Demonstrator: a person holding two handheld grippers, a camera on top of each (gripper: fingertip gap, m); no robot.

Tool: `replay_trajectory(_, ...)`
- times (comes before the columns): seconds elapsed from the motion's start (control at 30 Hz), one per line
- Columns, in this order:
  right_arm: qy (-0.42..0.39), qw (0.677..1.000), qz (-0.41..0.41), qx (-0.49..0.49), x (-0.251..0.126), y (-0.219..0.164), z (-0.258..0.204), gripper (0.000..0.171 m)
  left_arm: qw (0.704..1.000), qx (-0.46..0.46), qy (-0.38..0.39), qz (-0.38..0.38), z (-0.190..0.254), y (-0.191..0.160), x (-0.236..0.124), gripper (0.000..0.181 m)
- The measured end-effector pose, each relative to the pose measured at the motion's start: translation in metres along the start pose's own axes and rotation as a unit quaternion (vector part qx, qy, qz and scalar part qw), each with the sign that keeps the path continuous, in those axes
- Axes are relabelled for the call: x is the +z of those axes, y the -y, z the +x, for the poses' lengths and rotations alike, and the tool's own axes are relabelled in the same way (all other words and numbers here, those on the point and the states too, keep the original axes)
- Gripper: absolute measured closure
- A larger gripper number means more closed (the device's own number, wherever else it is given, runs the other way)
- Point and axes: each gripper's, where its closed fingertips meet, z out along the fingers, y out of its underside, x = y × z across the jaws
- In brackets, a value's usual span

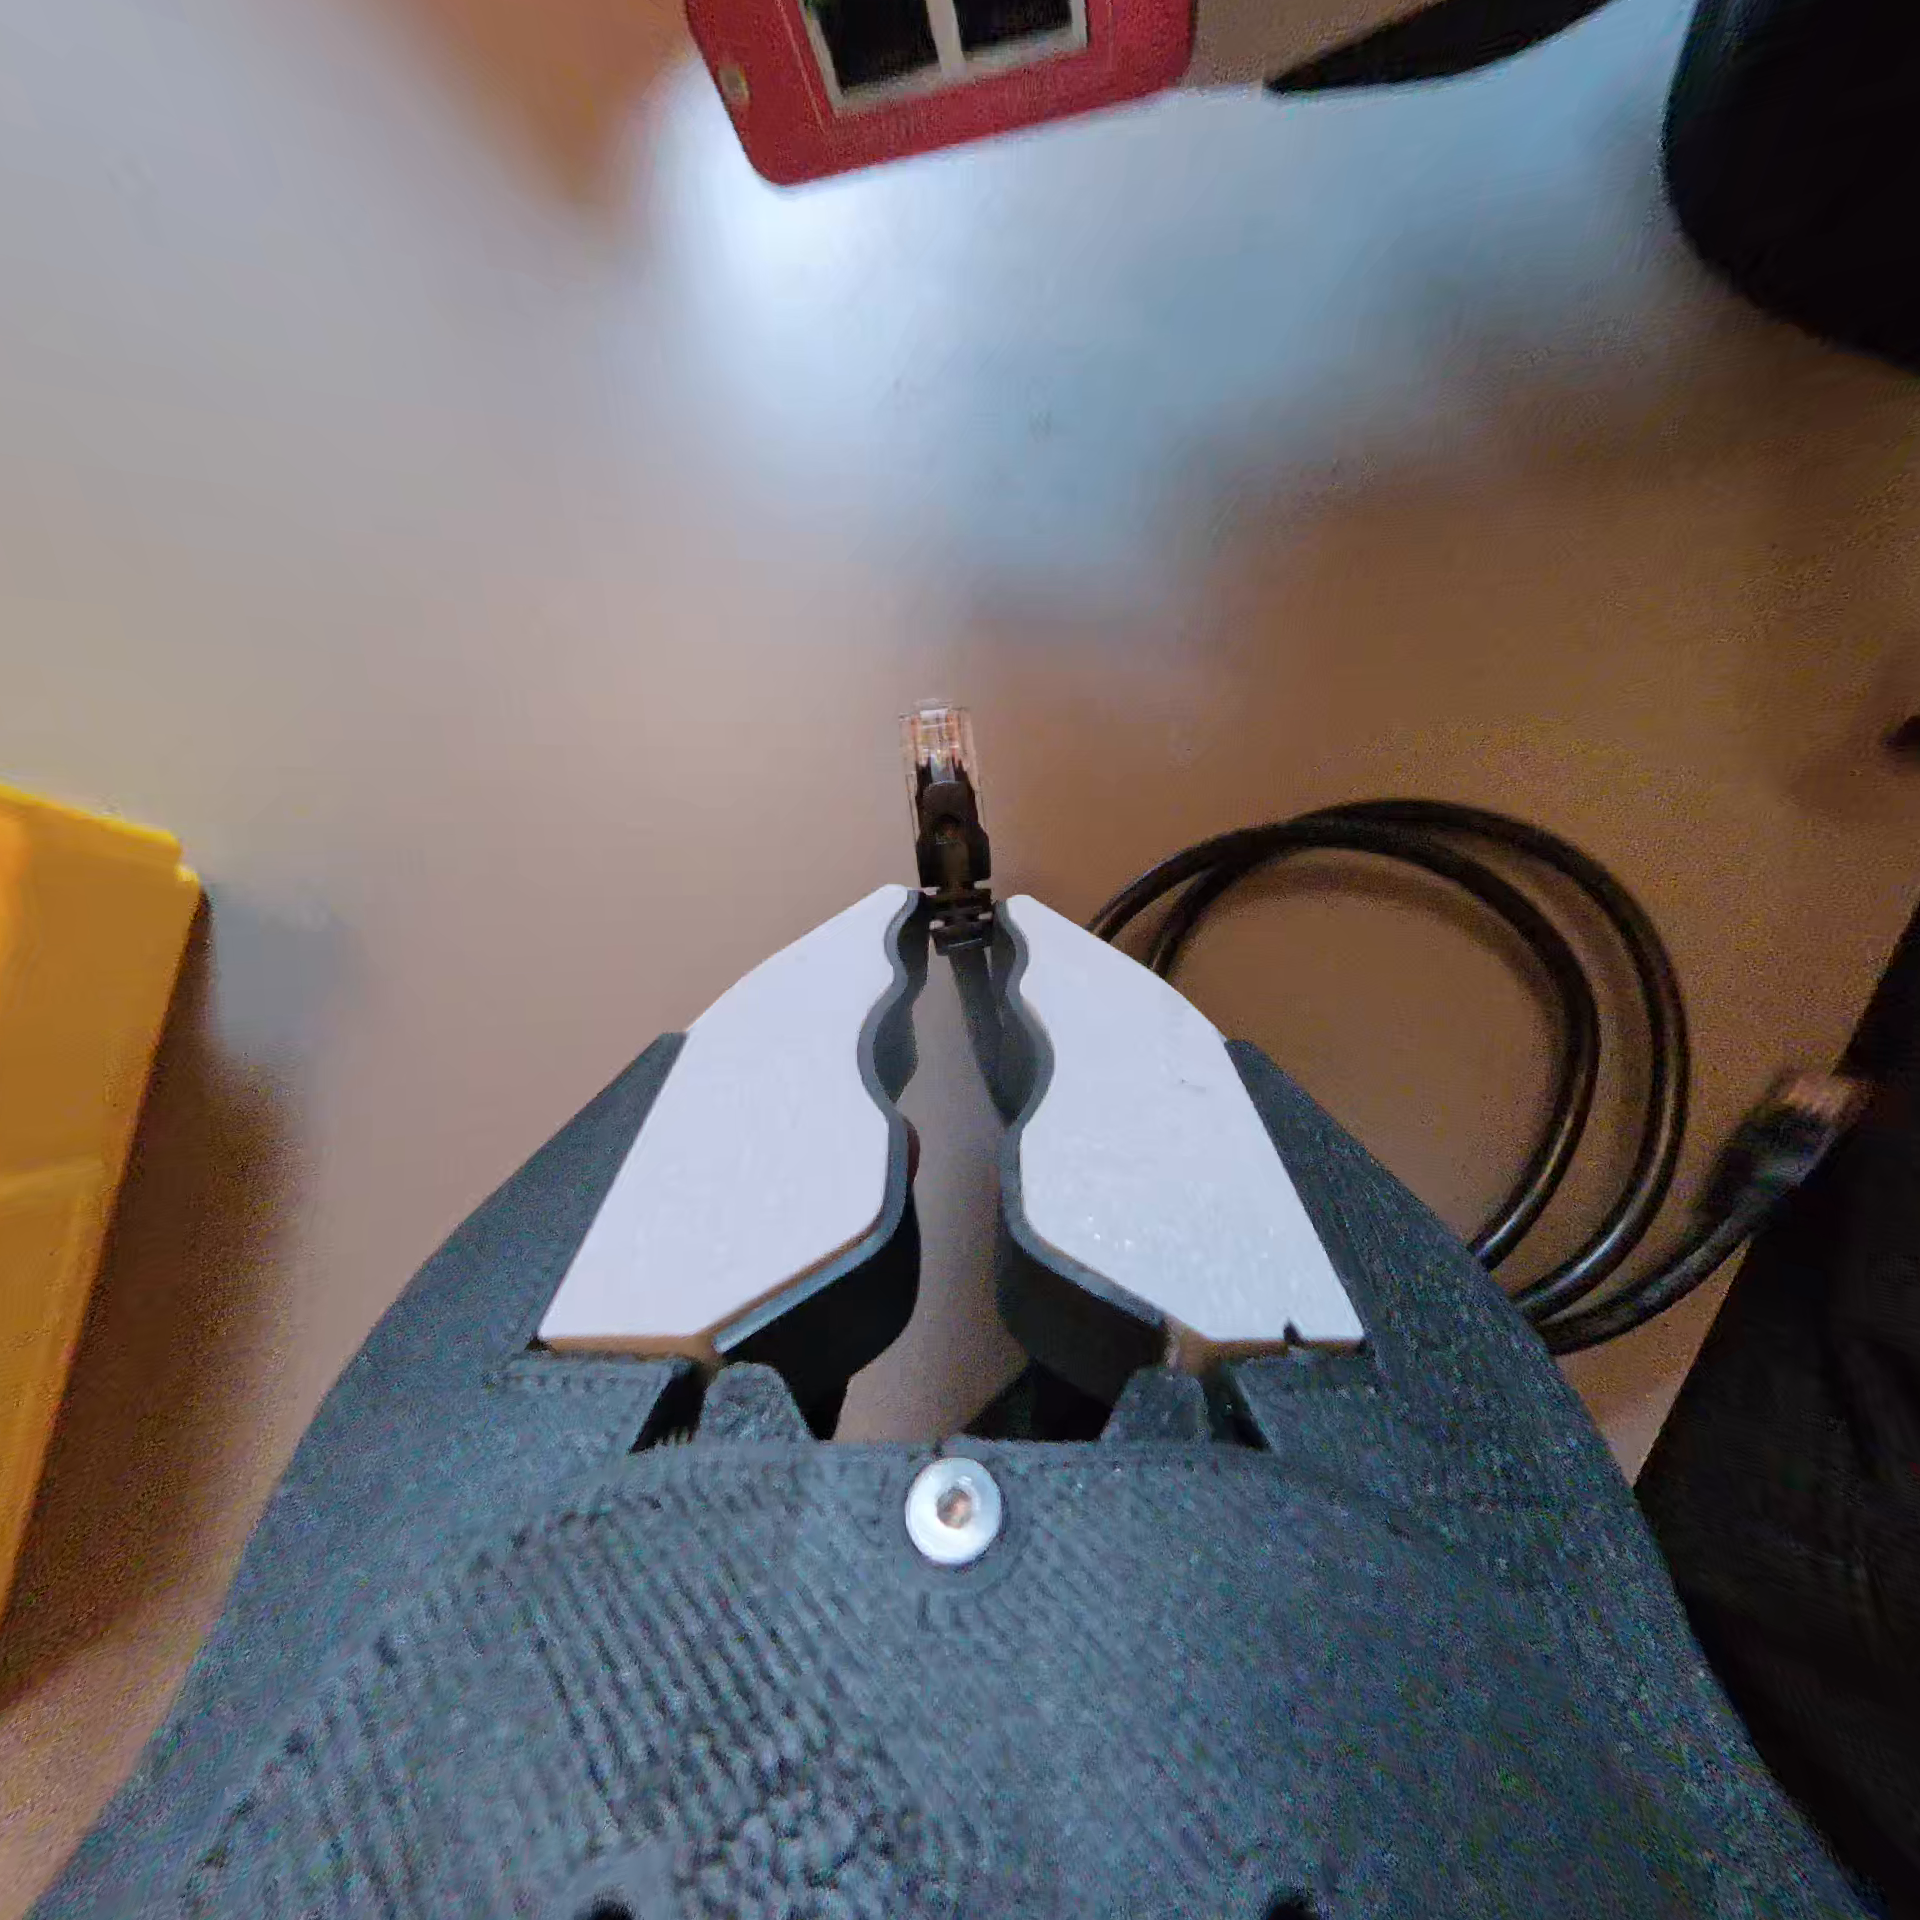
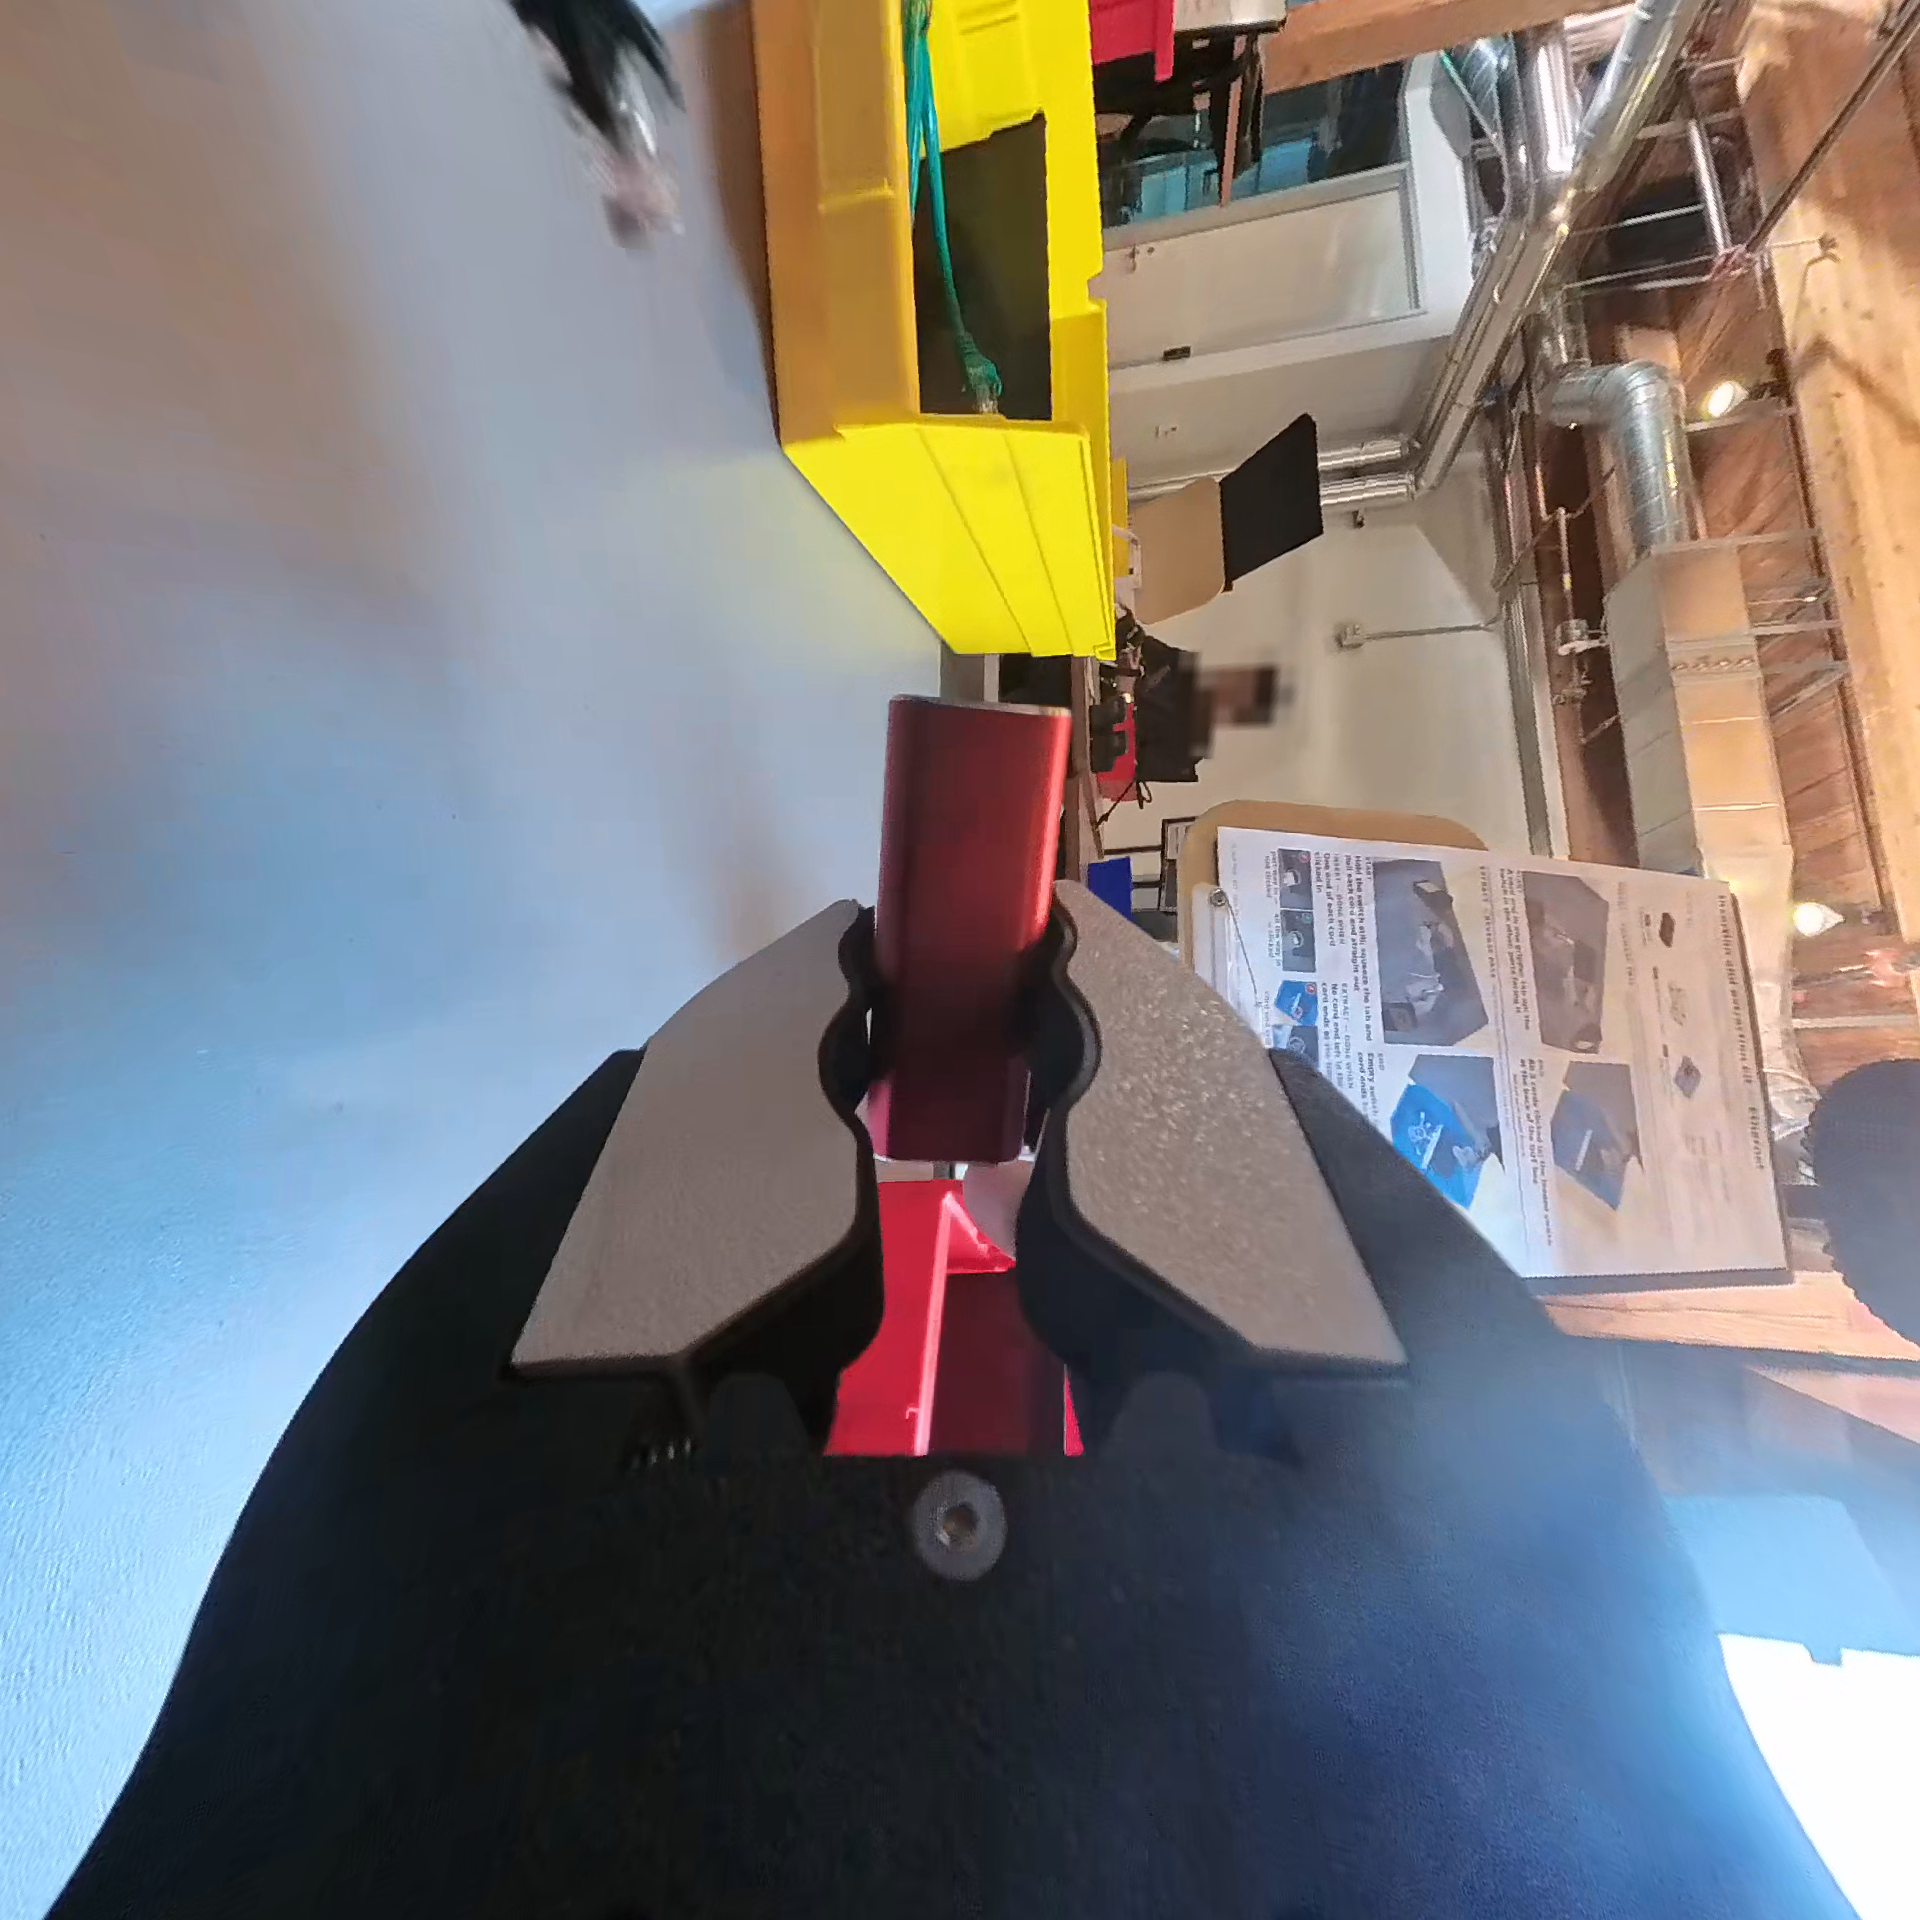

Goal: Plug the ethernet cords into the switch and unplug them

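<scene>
My left gripper [image 1: 958,914] is shut on the black ethernet cord just behind its clear plug [image 1: 940,769], which points forward over the pale table. The cord's coil [image 1: 1538,1039] lies to the right, its other plug [image 1: 1787,1127] at the right edge. The red switch [image 1: 935,83] sits at the top of the left wrist view, two empty ports facing me, well apart from the plug. My right gripper [image 2: 961,940] is shut on the red switch [image 2: 971,894], turned on its side over the table. The left gripper's blurred tip [image 2: 623,135] shows at the top left.
A yellow bin [image 2: 987,520] holding a green cord stands beyond the switch, and its corner shows in the left wrist view [image 1: 73,1091]. A red bin [image 2: 935,1351] lies under my right gripper. A printed instruction sheet [image 2: 1507,1039] stands to the right. A dark object [image 1: 1808,187] fills the upper right. There is about 15 centimeters between the tips of the two grippers.
</scene>
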Motion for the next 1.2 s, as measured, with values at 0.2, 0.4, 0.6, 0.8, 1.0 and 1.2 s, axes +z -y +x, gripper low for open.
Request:
replay_trajectory(0.2, -0.010, 1.000, -0.013, -0.005, -0.005, -0.012, 0.003, 0.144, 0.994, 0.051, -0.100, -0.006, -0.013, 0.065, 0.008, 0.170)
replay_trajectory(0.4, 0.006, 0.999, -0.035, -0.028, 0.001, -0.023, -0.010, 0.144, 0.988, 0.057, -0.138, -0.030, -0.010, 0.081, 0.035, 0.170)
replay_trajectory(0.6, 0.026, 0.998, -0.031, -0.053, 0.008, -0.016, -0.021, 0.144, 0.989, 0.041, -0.138, -0.042, -0.011, 0.068, 0.042, 0.170)
replay_trajectory(0.8, 0.048, 0.995, -0.030, -0.084, 0.012, -0.009, -0.032, 0.144, 0.982, 0.026, -0.171, -0.071, -0.005, 0.060, 0.049, 0.171)
replay_trajectory(1.0, 0.085, 0.994, -0.001, -0.067, 0.004, -0.006, -0.044, 0.145, 0.972, 0.036, -0.226, -0.050, 0.013, 0.062, 0.049, 0.171)
replay_trajectory(1.2, 0.103, 0.992, -0.003, -0.066, 0.000, -0.005, -0.051, 0.146, 0.969, 0.023, -0.243, -0.040, 0.015, 0.060, 0.058, 0.172)
